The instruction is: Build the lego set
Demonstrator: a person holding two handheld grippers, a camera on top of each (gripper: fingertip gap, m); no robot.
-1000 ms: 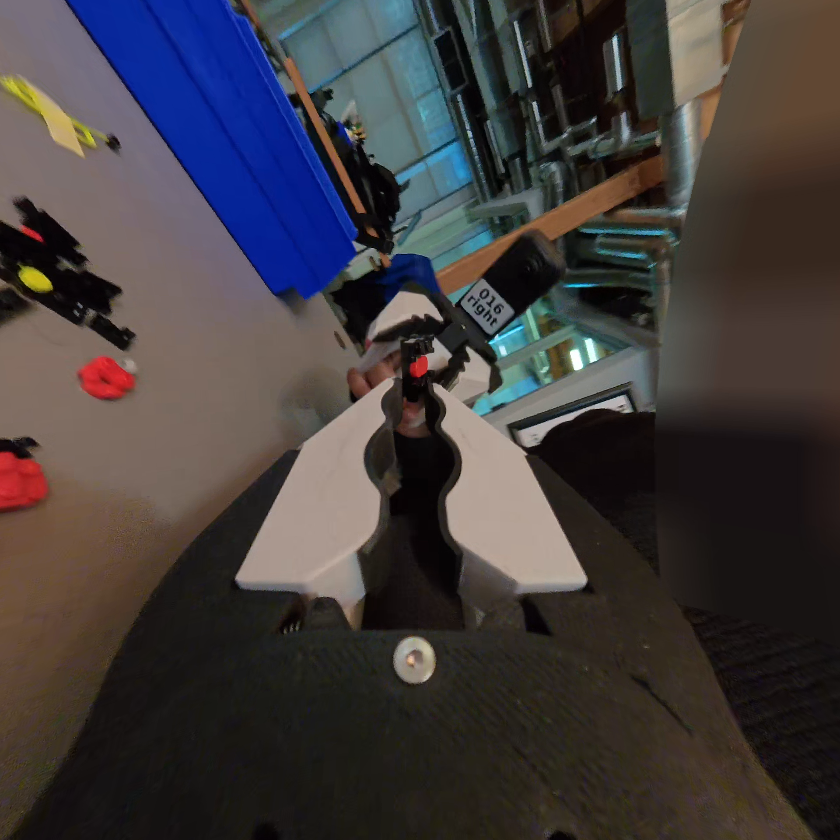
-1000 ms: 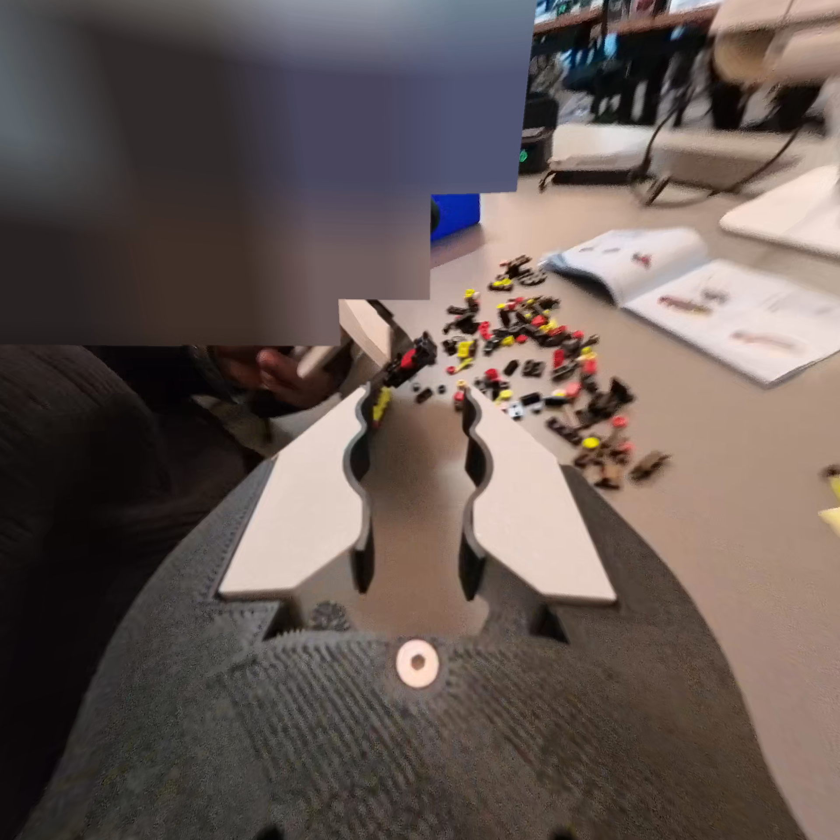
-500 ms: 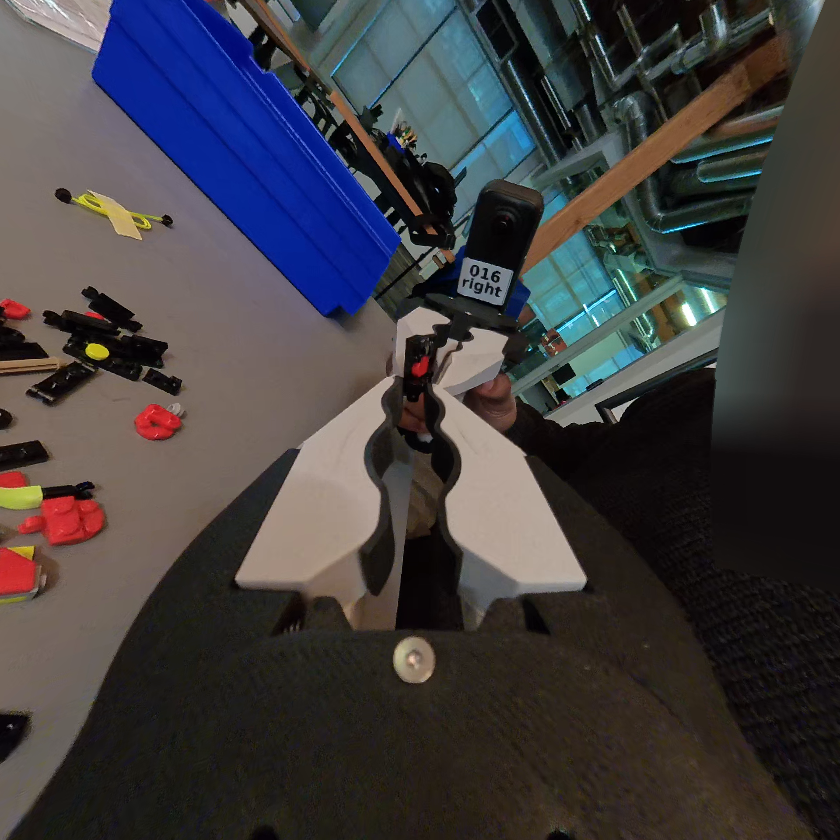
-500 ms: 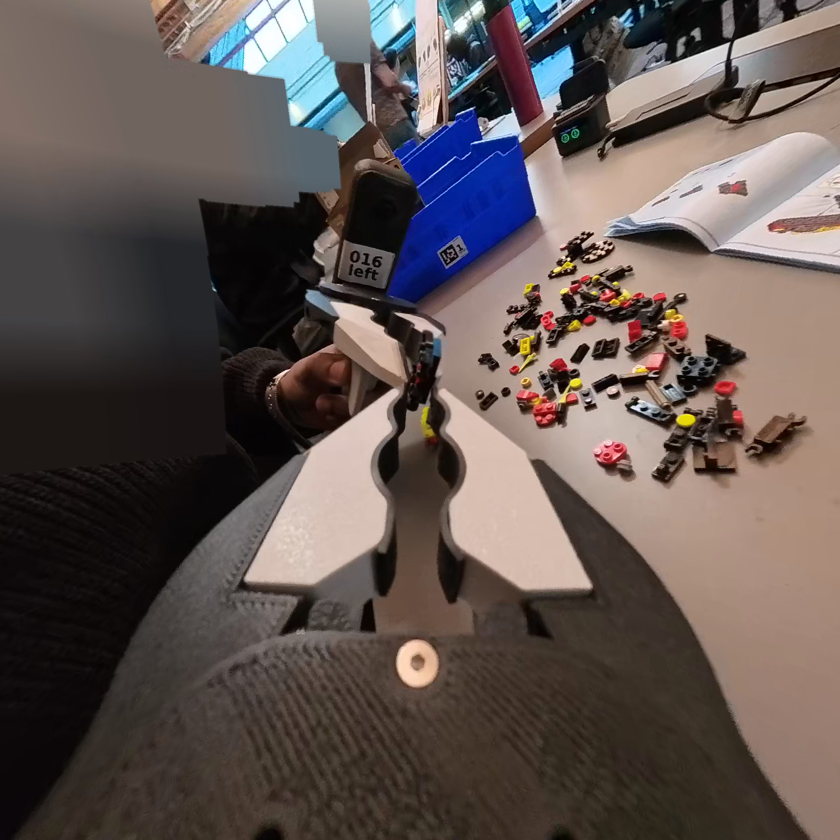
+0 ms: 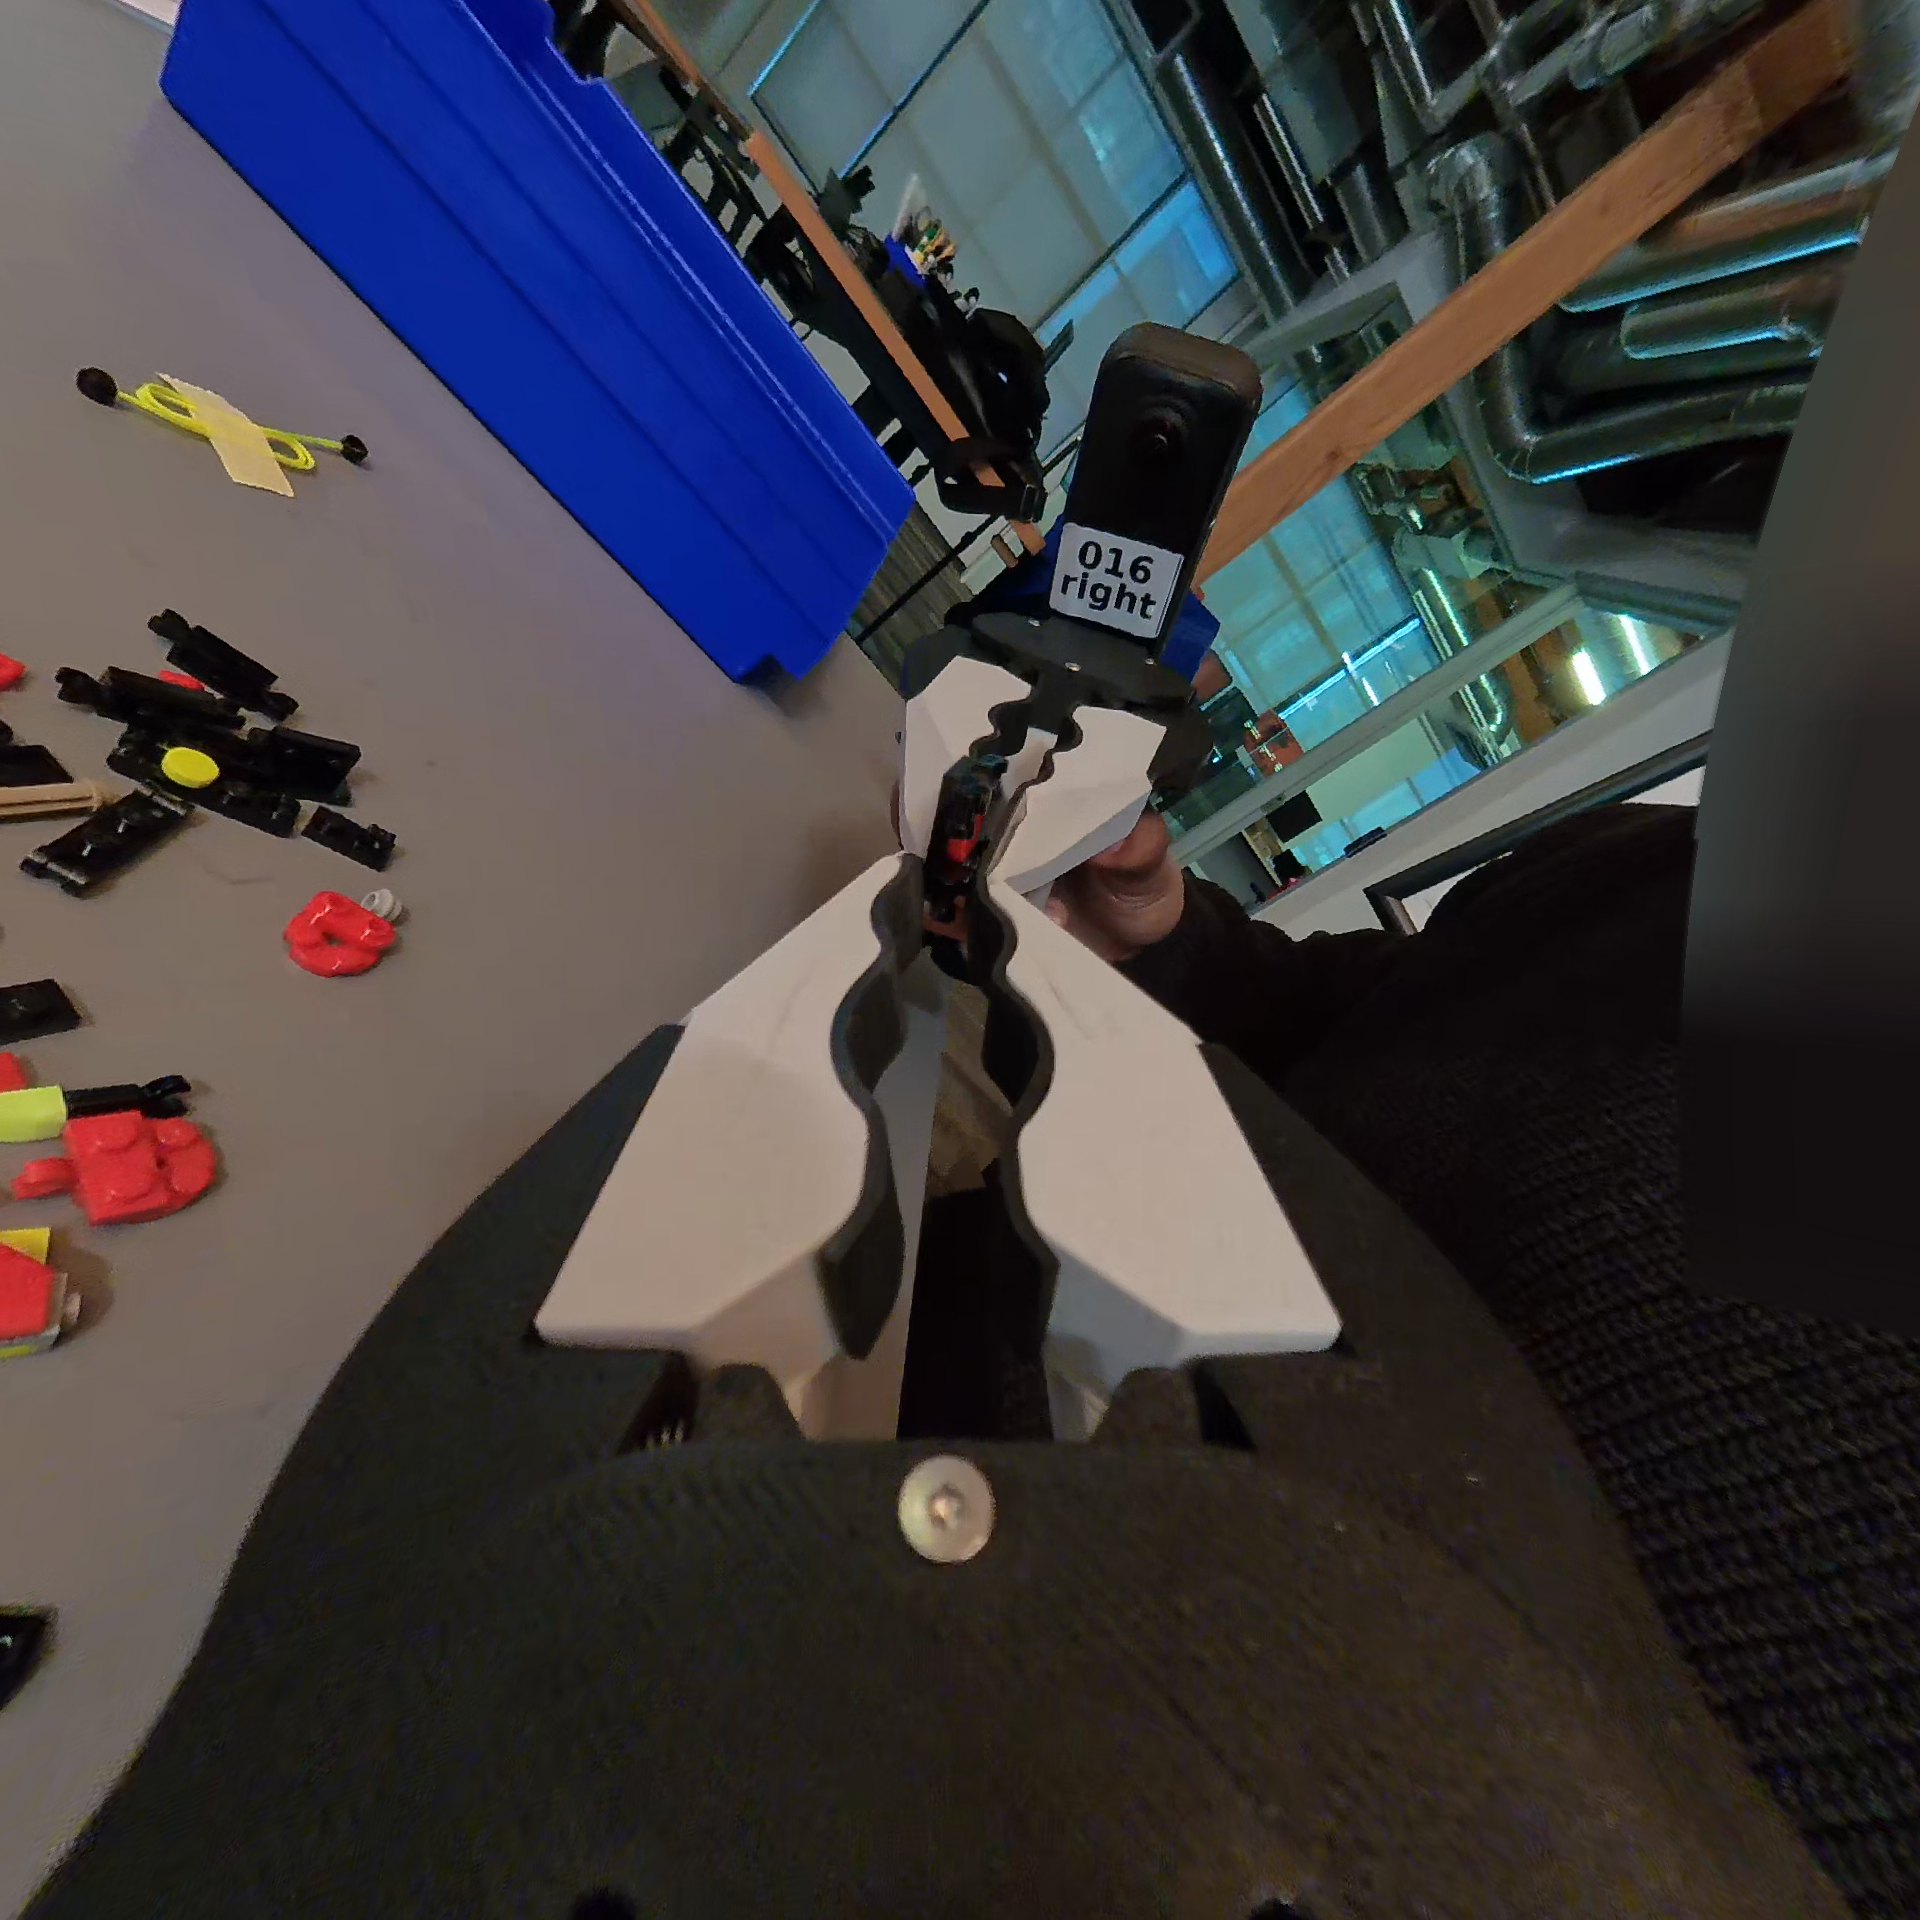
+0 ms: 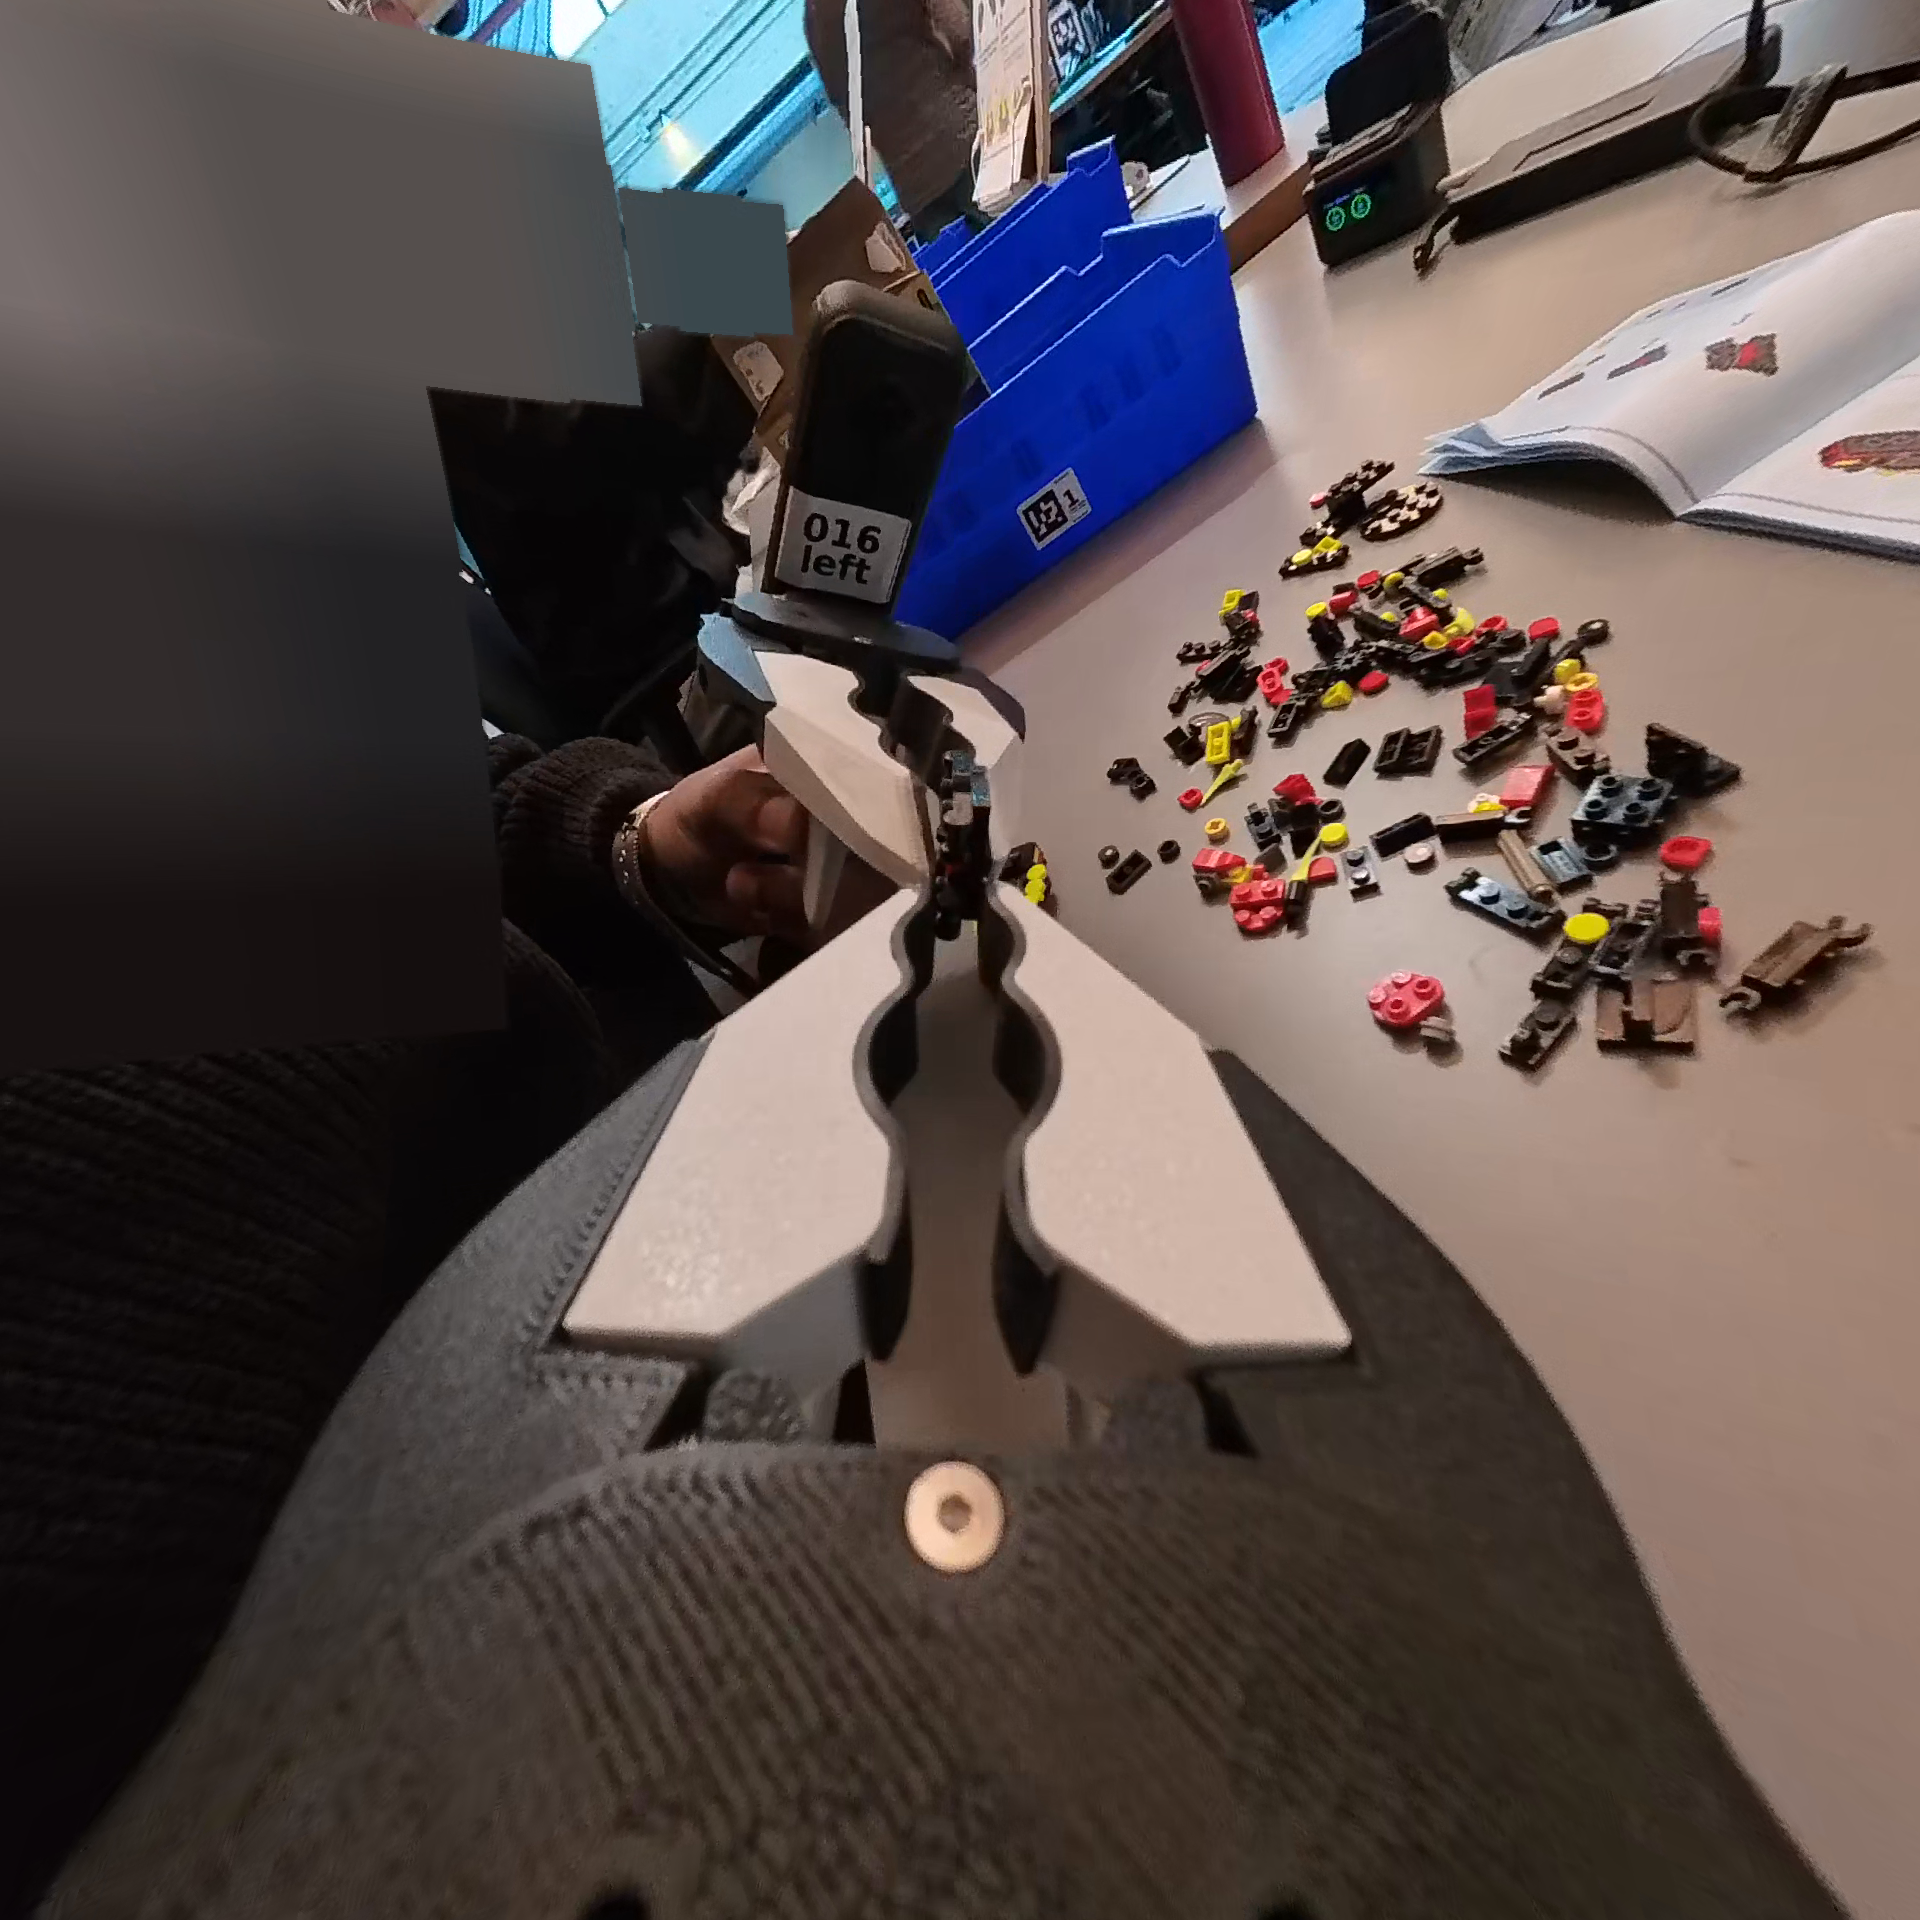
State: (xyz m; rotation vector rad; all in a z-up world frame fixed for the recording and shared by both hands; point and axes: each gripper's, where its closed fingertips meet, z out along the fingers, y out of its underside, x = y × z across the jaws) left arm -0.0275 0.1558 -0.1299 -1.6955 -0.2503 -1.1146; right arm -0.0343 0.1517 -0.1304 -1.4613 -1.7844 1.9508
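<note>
So both tongs are meeting tip to tip up off the surface, pinching the same little black brick assembly with a red bit on it. The left tongs are squeezed nearly together on its lower end, and the right tongs are squeezed on it from the opposite side, so the piece hangs in the air between them, right around 12 o'clock from each camera.

The red part only really shows in the left wrist view. From the right wrist view the same assembly reads as almost all black, with studs down one edge.

The right wrist view also gives you the whole scatter of loose bricks in black, red and yellow out at 2 o'clock, an open instruction booklet farther up at 1 o'clock, and the labelled end of the blue bin. The left view catches just the edge of that pile at 9 o'clock, a red rounded plate, a yellow-green string piece with a paper scrap, plus the long side of the bin and the ceiling pipes at 1 o'clock.

Each view shows the other hand wrapped round the opposite handle.
</note>
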